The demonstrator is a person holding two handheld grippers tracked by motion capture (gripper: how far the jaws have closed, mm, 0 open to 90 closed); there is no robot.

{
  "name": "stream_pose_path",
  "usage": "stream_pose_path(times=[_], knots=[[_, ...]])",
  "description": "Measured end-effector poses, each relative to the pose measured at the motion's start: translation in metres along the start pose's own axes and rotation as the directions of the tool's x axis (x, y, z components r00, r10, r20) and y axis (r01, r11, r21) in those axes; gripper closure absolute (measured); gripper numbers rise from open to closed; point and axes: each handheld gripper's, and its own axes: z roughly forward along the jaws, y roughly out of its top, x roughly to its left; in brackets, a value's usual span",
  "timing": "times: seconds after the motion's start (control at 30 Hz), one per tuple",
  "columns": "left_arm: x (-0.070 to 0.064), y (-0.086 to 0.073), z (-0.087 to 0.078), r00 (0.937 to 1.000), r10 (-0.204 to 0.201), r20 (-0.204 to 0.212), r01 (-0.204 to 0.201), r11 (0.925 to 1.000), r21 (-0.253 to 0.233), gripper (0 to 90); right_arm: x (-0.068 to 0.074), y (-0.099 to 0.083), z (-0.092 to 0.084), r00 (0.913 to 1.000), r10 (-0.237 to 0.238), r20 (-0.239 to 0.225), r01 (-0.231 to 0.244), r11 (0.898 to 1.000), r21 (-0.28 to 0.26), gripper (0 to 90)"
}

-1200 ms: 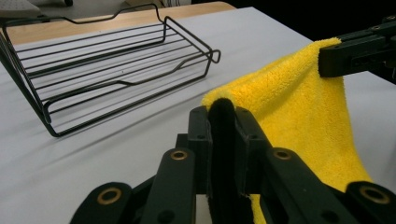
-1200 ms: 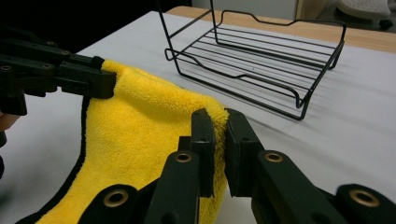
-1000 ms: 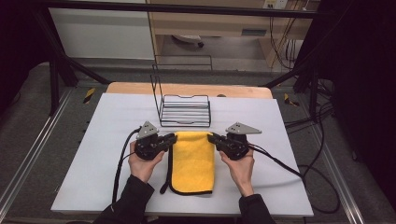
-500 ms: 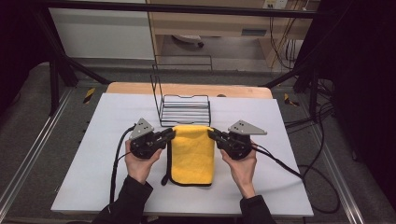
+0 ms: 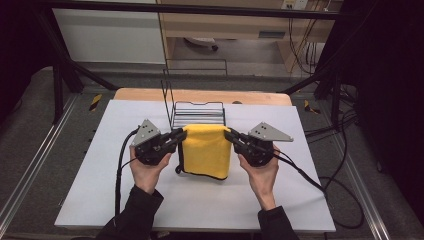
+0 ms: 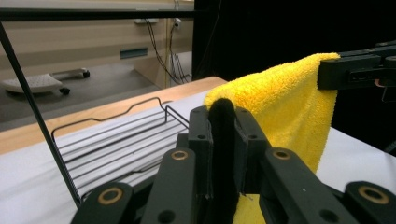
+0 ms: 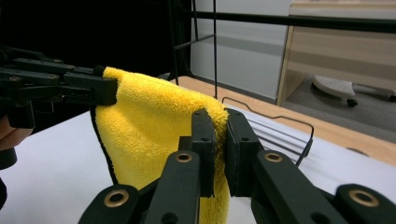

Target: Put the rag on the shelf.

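Two tools grasp one yellow microfibre cloth (image 5: 206, 151) by its upper corners and hold it up over the middle of the table (image 5: 300, 200). The left tool (image 5: 177, 137) pinches the cloth's left top corner; in the left gripper view its jaws are clenched on the dark-edged hem, with the yellow pile running away from them toward the other tool. The right tool (image 5: 231, 135) pinches the right top corner; in the right gripper view its jaws are pressed together on the fold of the cloth (image 7: 154, 126), and the left tool (image 7: 108, 90) shows farther off, gripping the opposite corner. Between the two tools the top edge of the cloth runs nearly level and taut, and the rest hangs down as a folded panel with a black trimmed edge along its left side and bottom. Its lower edge seems to hang clear of the white table surface, though I cannot tell for sure.

Just behind the cloth, toward the far edge of the table, stands a black wire rack (image 5: 196, 112) with a flat grid of wires and a tall upright rod at its left rear corner. The cloth's top edge overlaps the front of the rack in the high view; whether they touch cannot be told. Each tool is held in a hand, the left hand (image 5: 146, 172) and the right hand (image 5: 260, 175) below the tools, forearms coming from the near edge.
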Motion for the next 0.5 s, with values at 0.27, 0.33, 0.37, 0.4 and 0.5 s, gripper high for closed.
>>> stream_pose_path(times=[0.27, 0.33, 0.37, 0.4, 0.5], knots=[[-0.003, 0.015, -0.004, 0.9998, 0.015, -0.01, -0.015, 0.9987, -0.049, 79.5, 0.002, 0.017, -0.005, 0.9994, -0.032, 0.013, 0.033, 0.999, -0.034, 83.9], [-0.003, 0.02, -0.005, 0.9997, 0.019, -0.015, -0.02, 0.9978, -0.063, 79.5, 0.002, 0.021, -0.006, 0.9993, -0.033, 0.016, 0.034, 0.999, -0.041, 84.0], [-0.004, 0.021, -0.006, 0.9996, 0.021, -0.016, -0.022, 0.9974, -0.068, 79.5, 0.002, 0.023, -0.006, 0.9991, -0.037, 0.019, 0.038, 0.998, -0.046, 84.0], [-0.004, 0.023, -0.006, 0.9996, 0.023, -0.018, -0.024, 0.997, -0.074, 79.5, 0.002, 0.025, -0.006, 0.9989, -0.042, 0.022, 0.043, 0.998, -0.051, 84.0], [-0.003, 0.027, -0.007, 0.9997, 0.018, -0.017, -0.019, 0.9954, -0.094, 79.5, 0.003, 0.031, -0.007, 0.9981, -0.054, 0.028, 0.056, 0.996, -0.07, 84.0]])
